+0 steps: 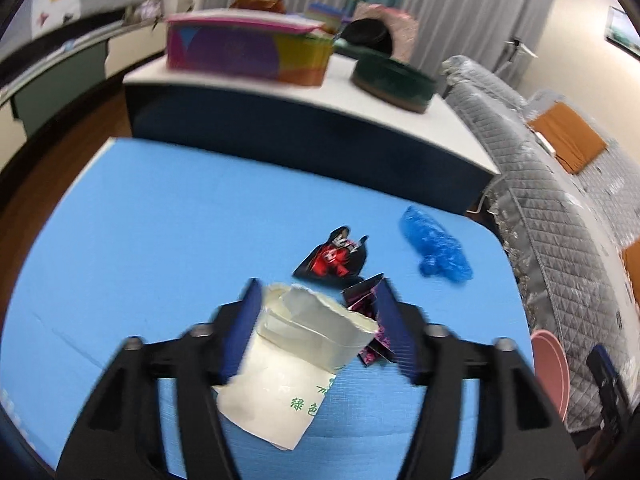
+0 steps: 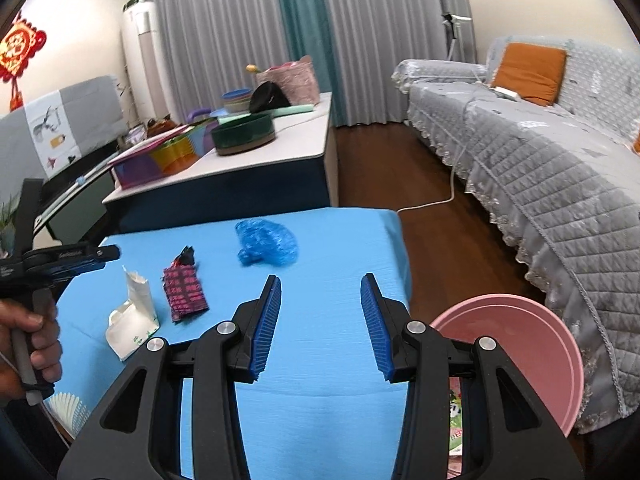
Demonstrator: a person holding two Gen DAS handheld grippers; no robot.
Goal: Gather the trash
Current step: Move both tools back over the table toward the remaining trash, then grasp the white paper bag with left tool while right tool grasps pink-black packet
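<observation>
A crushed white paper cup (image 1: 296,356) lies on the blue table (image 1: 140,240). My left gripper (image 1: 316,296) is open, its fingers on either side of the cup's torn rim. A black-and-pink wrapper (image 1: 372,320) lies against the cup's right side. A black-and-red wrapper (image 1: 332,258) and a crumpled blue plastic bag (image 1: 436,246) lie farther back. In the right wrist view my right gripper (image 2: 320,292) is open and empty above the table, with the cup (image 2: 132,316), the pink wrapper (image 2: 184,292) and the blue bag (image 2: 266,242) ahead to its left. The left gripper (image 2: 72,256) shows at the left edge.
A pink bin (image 2: 520,352) stands off the table's right edge; it also shows in the left wrist view (image 1: 550,372). A white-topped cabinet (image 2: 256,152) with boxes and a green bowl (image 2: 244,132) stands behind the table. A grey covered sofa (image 2: 560,184) runs along the right.
</observation>
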